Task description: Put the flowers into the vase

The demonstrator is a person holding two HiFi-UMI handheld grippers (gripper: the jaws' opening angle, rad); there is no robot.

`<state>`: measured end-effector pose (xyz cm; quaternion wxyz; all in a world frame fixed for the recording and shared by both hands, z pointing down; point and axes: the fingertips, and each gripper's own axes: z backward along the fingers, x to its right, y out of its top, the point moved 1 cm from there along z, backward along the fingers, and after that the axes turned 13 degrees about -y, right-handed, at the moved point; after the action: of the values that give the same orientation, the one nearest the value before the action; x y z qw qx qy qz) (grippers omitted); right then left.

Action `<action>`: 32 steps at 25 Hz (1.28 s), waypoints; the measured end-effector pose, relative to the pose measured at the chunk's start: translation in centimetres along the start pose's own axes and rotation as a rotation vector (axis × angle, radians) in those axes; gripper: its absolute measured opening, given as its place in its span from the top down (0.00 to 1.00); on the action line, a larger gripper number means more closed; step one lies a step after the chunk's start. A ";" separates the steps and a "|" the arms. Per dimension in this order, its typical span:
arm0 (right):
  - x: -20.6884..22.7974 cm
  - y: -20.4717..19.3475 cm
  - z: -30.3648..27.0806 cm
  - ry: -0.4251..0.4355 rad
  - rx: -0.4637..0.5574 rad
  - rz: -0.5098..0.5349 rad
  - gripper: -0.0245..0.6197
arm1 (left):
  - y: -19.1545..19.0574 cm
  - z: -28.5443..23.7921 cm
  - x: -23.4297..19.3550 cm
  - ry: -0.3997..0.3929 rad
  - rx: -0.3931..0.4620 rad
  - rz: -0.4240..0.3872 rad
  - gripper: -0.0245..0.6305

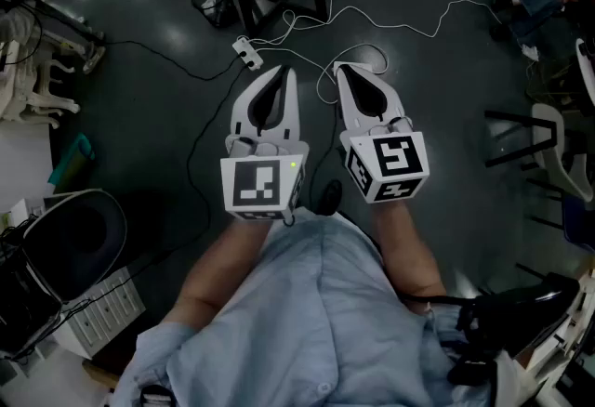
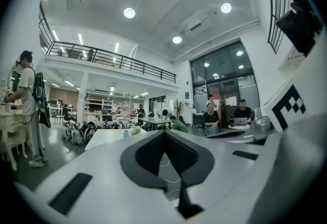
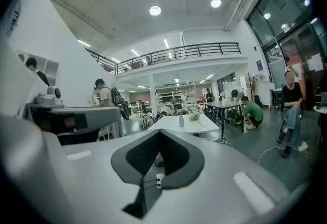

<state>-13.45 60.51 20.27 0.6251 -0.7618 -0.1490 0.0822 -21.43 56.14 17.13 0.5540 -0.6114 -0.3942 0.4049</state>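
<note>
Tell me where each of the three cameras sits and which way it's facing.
Head view: on the person's head, facing steeply down at the floor; shows shirt, left gripper, right gripper.
Left gripper view: on the left gripper, facing level along its shut jaws; right gripper's marker cube at right.
Right gripper view: on the right gripper, facing along its shut jaws.
Shared: both gripper views see the white table.
</note>
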 end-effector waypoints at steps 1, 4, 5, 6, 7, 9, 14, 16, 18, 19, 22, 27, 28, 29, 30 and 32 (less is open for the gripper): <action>0.2 0.0 0.1 0.002 0.001 0.000 0.96 | 0.1 -0.1 0.3 -0.002 0.004 -0.005 0.96; 0.9 -0.1 0.6 0.006 0.002 -0.001 0.96 | 0.0 -0.4 1.1 -0.001 -0.007 -0.006 0.96; 1.2 -0.1 0.7 0.007 0.003 -0.002 0.96 | -0.1 -0.5 1.4 0.002 -0.015 -0.003 0.96; 1.5 -0.1 0.8 0.008 0.004 -0.003 0.96 | -0.1 -0.6 1.7 0.005 -0.017 -0.003 0.96; 1.8 -0.1 1.0 0.009 0.005 -0.005 0.96 | -0.2 -0.7 2.0 0.008 -0.017 -0.003 0.96; 2.3 0.0 1.2 0.015 0.008 -0.006 0.96 | -0.1 -1.0 2.6 0.012 -0.014 -0.005 0.96; 3.8 -0.2 1.5 0.044 0.003 -0.023 0.96 | 0.1 -2.0 4.0 0.023 -0.001 -0.004 0.96; 4.3 -0.5 1.2 0.050 -0.004 -0.044 0.96 | 0.2 -2.2 4.0 0.032 -0.002 -0.006 0.96; 4.7 -0.9 0.7 0.049 -0.019 -0.059 0.96 | -0.1 -2.3 3.7 0.040 -0.014 0.000 0.96; 4.9 -1.1 0.5 0.050 -0.025 -0.063 0.96 | -0.4 -2.3 3.5 0.044 -0.020 0.006 0.96; 5.1 -1.5 -0.7 0.055 -0.033 -0.065 0.96 | -1.0 -2.8 2.3 0.058 -0.028 0.011 0.96; 5.5 -1.4 -5.4 0.044 -0.045 -0.067 0.96 | -1.6 -5.5 -1.5 0.053 -0.003 0.024 0.96; 5.4 -1.2 -6.6 0.040 -0.046 -0.067 0.96 | -1.6 -6.1 -2.6 0.055 -0.003 0.029 0.96; 5.3 -1.0 -7.8 0.037 -0.047 -0.067 0.96 | -1.6 -6.9 -3.7 0.053 -0.001 0.033 0.96; 5.1 -0.8 -9.2 0.035 -0.049 -0.069 0.96 | -1.6 -7.6 -4.8 0.048 0.004 0.035 0.96; 4.7 -0.1 -12.1 0.033 -0.051 -0.072 0.96 | -1.2 -9.3 -7.3 0.041 0.012 0.036 0.96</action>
<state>-5.30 50.82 23.17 0.6104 -0.7729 -0.1679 0.0431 -15.49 46.08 19.31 0.5580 -0.6234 -0.3693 0.4046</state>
